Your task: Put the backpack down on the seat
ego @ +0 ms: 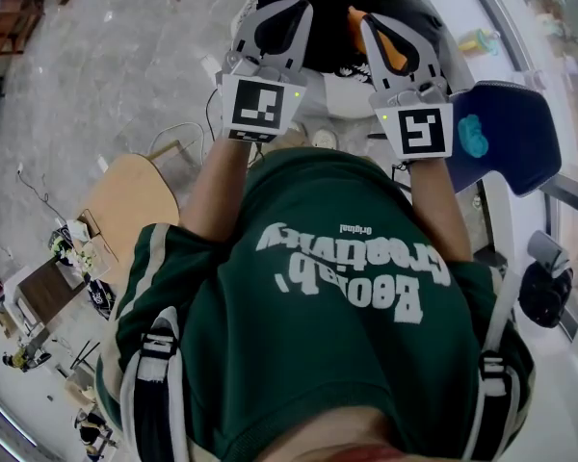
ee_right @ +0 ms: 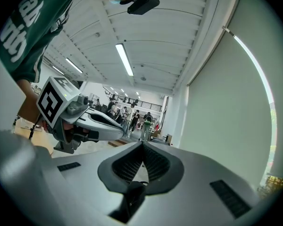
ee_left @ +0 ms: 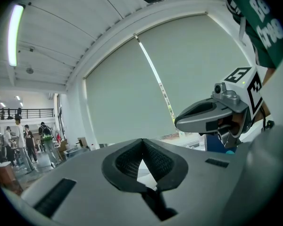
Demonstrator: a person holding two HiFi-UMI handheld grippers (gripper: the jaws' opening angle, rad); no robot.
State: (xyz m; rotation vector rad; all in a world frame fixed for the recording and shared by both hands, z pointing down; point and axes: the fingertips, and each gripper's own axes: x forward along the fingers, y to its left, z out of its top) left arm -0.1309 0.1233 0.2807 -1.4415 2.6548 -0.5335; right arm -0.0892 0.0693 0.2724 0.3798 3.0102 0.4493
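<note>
In the head view both grippers are raised side by side in front of a green shirt. The left gripper and right gripper are both shut and hold nothing. Beyond their tips a black bag-like mass, apparently the backpack, lies on a white surface. Grey-and-white straps run over the person's shoulders. The left gripper view has its shut jaws aimed up at a window blind, with the right gripper beside them. Its counterpart, the right gripper view, has shut jaws under the ceiling, the left gripper alongside.
A blue chair stands to the right, close to the right gripper. A pale wooden seat is at the left, with cables on the concrete floor behind it. A black round object sits low right. People stand far off in the hall.
</note>
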